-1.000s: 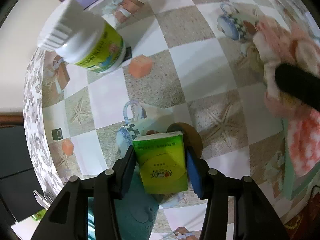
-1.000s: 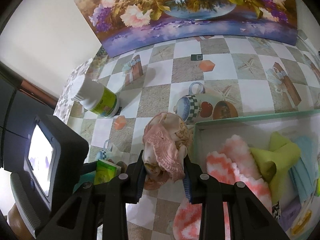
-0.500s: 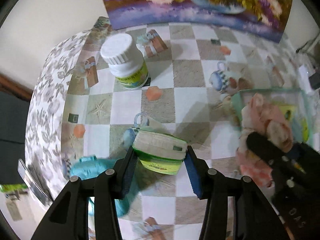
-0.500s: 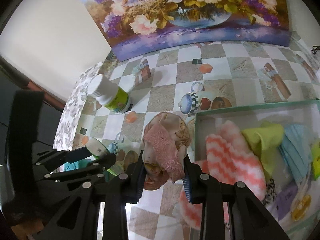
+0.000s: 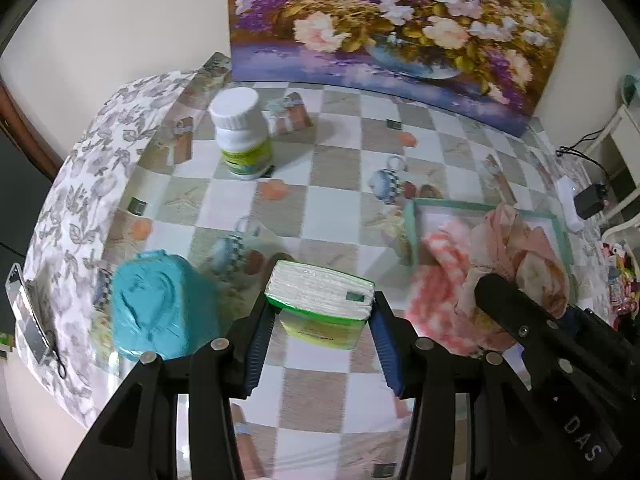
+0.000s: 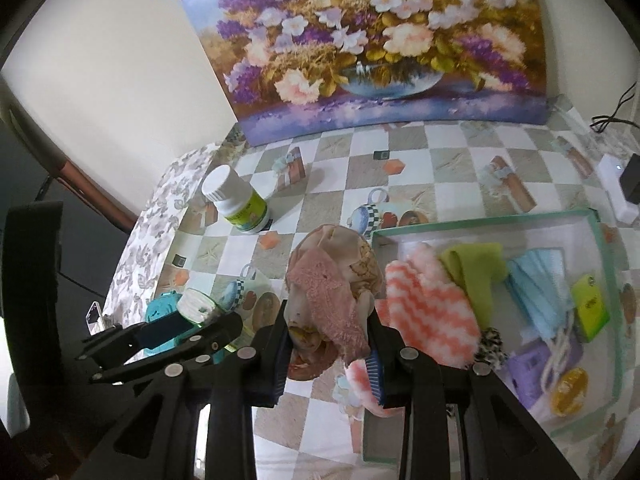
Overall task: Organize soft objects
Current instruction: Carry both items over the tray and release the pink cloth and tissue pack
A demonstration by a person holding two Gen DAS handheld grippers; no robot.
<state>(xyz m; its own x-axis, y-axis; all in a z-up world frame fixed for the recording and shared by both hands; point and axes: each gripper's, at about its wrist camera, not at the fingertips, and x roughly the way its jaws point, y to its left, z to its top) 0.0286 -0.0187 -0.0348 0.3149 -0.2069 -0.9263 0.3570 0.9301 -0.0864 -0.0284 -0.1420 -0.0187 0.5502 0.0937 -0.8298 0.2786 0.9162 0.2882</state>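
Pink fabric, a bundled cloth (image 6: 332, 288), is clenched in my right claw (image 6: 329, 354) just left of the green-rimmed box (image 6: 480, 222). My left claw (image 5: 320, 346) grasps a green tissue pack (image 5: 320, 300) above the worktop (image 5: 320, 200), well left of the box. To do this step well, I judge: carry the cloth over the rim first, lower it beside the striped pink mitt (image 6: 432, 308), release only once clear. Bring the pack second, avoiding claw collision.
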